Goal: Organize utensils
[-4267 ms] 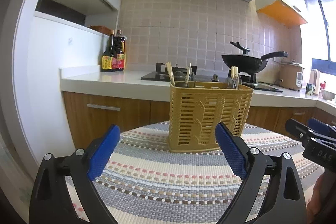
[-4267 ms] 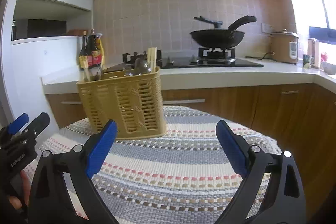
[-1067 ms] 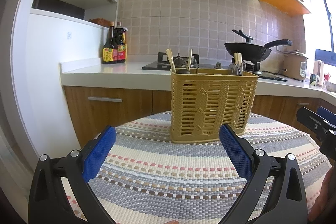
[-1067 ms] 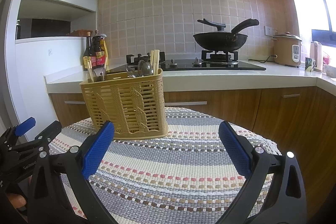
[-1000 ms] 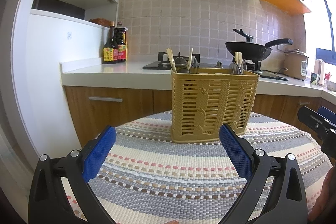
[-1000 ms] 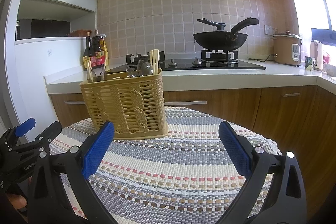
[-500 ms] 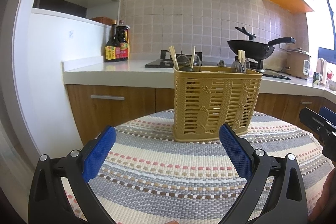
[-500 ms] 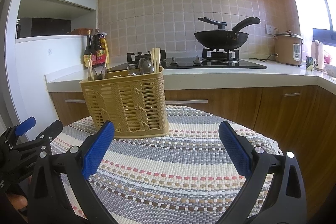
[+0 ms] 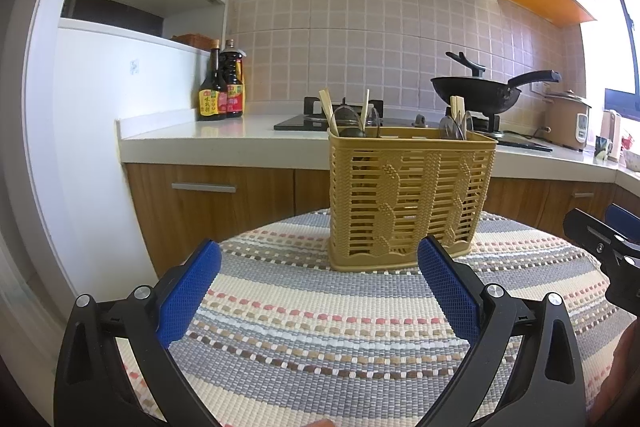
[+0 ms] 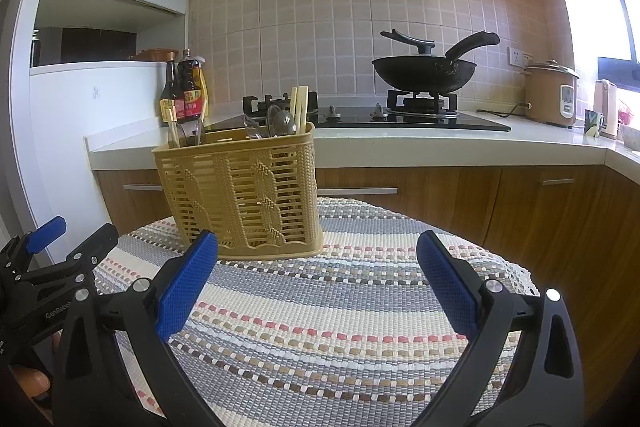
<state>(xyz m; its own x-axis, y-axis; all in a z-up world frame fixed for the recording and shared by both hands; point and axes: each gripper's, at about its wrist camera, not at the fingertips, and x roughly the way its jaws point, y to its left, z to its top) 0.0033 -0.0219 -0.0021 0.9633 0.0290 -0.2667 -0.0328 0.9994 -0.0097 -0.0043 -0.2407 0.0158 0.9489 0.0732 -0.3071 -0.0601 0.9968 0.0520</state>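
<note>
A yellow plastic utensil basket stands upright on a striped woven mat. Chopsticks and metal spoons stick up from its left and right compartments. My left gripper is open in front of the basket, its blue pads empty. In the right wrist view the basket stands ahead to the left, and my right gripper is open and empty to its right. Each gripper shows at the edge of the other's view.
Behind the round table runs a white kitchen counter with wooden cabinets below. Sauce bottles stand at its left end. A black wok sits on the gas hob, and a rice cooker stands further right.
Both grippers have drifted slightly, so the basket sits a touch higher and further right in each view. They stay open and empty, and the basket has not moved.
</note>
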